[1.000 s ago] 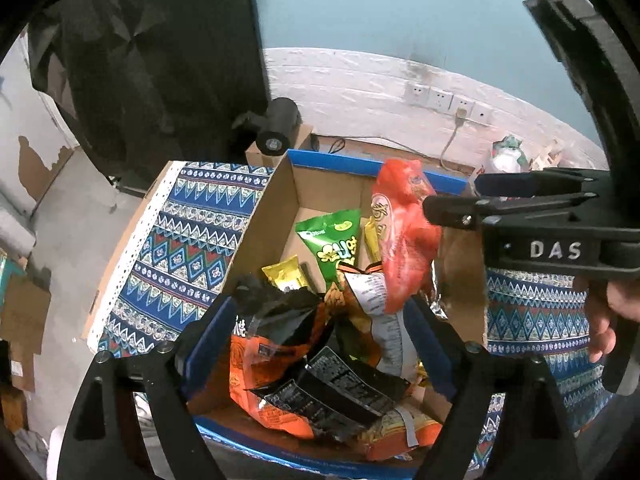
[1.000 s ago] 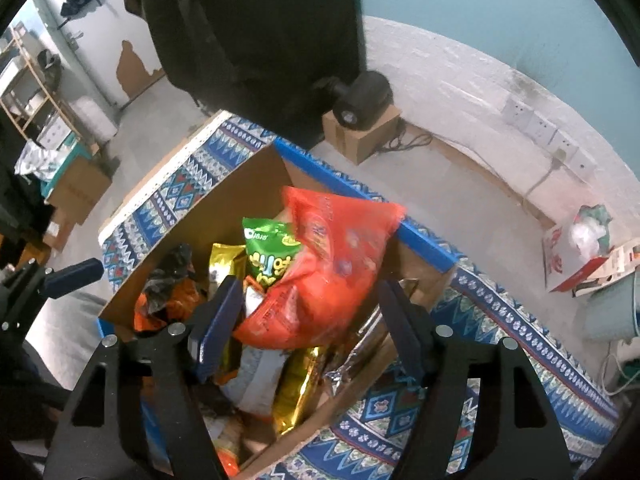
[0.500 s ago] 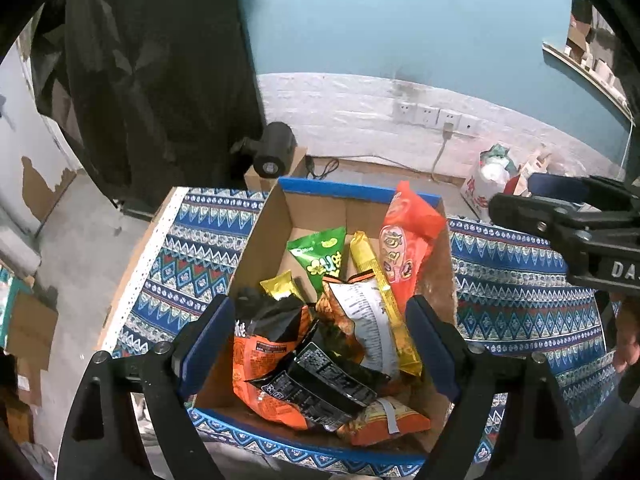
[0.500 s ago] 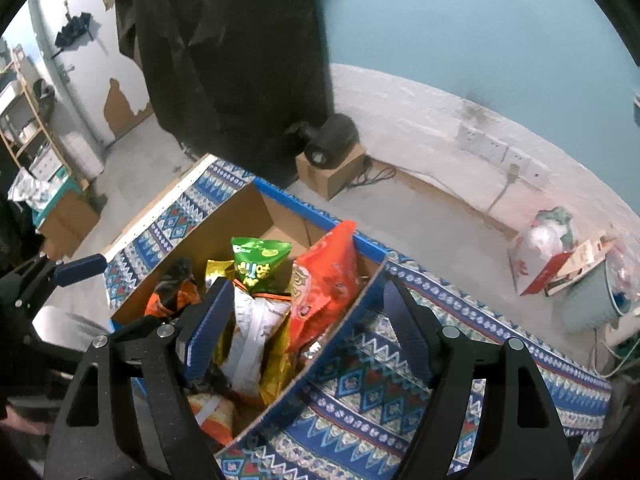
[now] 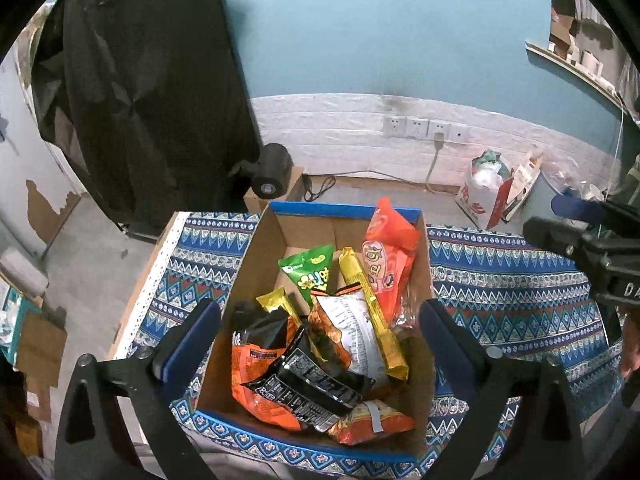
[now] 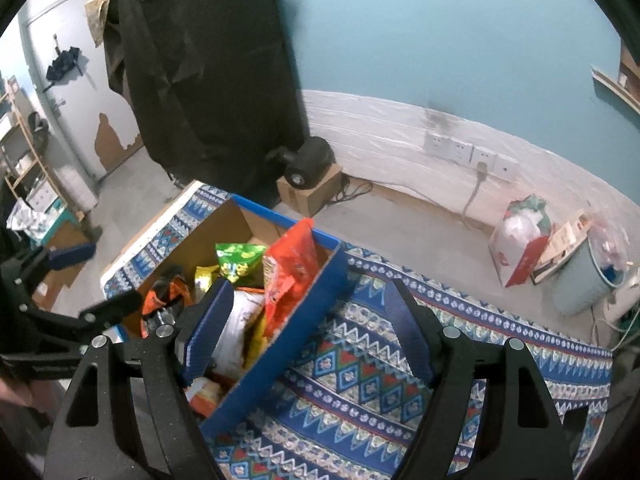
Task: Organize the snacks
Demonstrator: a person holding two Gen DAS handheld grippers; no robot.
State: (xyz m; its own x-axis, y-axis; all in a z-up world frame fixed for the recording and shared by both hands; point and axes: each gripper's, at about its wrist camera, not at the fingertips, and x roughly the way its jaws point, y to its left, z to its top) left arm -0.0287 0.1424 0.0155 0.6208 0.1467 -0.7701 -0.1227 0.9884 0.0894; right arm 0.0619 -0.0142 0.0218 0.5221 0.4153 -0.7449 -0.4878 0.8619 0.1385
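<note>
The left gripper point(image 5: 320, 344) hangs tilted downward over the cardboard box point(image 5: 256, 264) on the desk point(image 5: 520, 280), fingers wide and holding nothing, having just opened further. The right gripper point(image 6: 308, 332) hangs off the box's right wall, fingers also wide and empty. The red snack bag point(image 5: 386, 264) leans inside the box against that wall.

left gripper point(image 5: 320, 344) jaws just opened wide, empty, right gripper point(image 6: 308, 332) jaws spread, empty, both angled downward
</note>
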